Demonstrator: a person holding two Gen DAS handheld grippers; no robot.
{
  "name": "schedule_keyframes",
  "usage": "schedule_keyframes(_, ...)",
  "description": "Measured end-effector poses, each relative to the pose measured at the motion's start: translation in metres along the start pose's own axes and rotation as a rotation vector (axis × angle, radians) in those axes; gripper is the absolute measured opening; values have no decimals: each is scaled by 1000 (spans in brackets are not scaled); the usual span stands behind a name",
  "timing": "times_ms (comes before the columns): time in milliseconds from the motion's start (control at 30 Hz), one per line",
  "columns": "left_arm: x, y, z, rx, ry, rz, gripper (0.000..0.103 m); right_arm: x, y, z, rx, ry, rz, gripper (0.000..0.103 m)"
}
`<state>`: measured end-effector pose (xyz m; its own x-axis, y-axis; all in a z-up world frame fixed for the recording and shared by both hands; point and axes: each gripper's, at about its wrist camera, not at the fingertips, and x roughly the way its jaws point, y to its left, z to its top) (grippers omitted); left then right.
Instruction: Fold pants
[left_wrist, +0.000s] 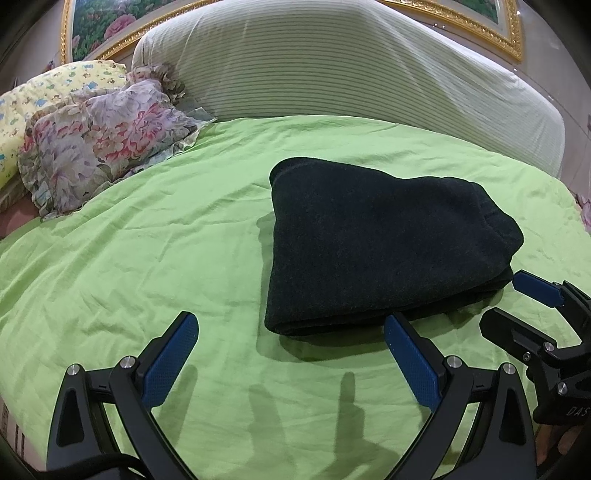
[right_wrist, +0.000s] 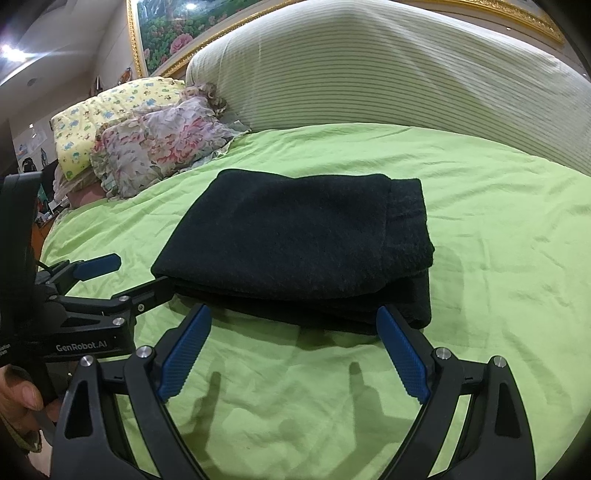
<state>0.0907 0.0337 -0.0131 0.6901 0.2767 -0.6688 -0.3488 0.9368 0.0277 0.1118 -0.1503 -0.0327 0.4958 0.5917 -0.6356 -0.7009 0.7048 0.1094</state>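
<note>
The bed fills both frames under a green sheet. The pants lie at frame centre as a compact dark stack of several layers. Expect thick, soft, limp fabric with good friction; if you regrip, pinch through all layers at the near folded edge.

The left gripper and right gripper both stand wide open and hold nothing.

The right view shows the stack's stepped right end; the left view shows its rounded far corner.

A green sheet, 2 pillows and a striped bolster.
</note>
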Motion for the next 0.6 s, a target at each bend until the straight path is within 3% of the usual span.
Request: schedule_keyframes(600,-1,4,2,-10,-5,9,101,-1,0,1,0,5,-16,91)
